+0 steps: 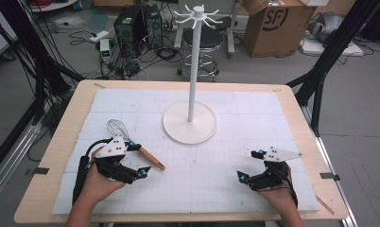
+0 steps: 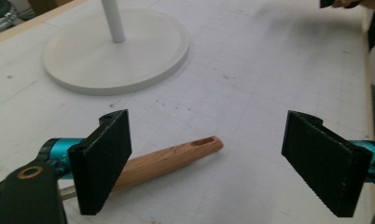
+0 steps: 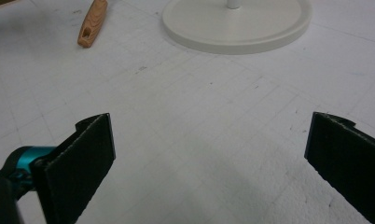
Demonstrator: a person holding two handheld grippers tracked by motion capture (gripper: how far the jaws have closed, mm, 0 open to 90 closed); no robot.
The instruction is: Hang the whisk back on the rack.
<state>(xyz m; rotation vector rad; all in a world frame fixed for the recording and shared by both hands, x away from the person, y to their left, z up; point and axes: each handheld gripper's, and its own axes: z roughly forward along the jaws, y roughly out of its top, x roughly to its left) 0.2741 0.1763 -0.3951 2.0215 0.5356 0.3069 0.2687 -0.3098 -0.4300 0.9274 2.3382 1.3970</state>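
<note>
Whisk (image 1: 131, 144) on white gridded counter (image 1: 226, 179) near stand (image 1: 190, 122); cluttered floor (high view). Left hand-held gripper (image 2: 209, 154) and right hand-held gripper (image 3: 213, 158) both wide, empty.

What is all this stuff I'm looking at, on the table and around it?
Wire whisk with wooden handle: one, steel and brown, lying left of centre on the table.
White stand with hooked top: one, round base at table centre.
White gridded mat: one, covering the wooden tabletop.
Cardboard box: one, brown, floor behind.
Black stool: one, floor behind.
Computer towers: two, black, floor behind.
Left gripper: black, open beside the whisk handle.
Right gripper: black, open over bare mat.
</note>
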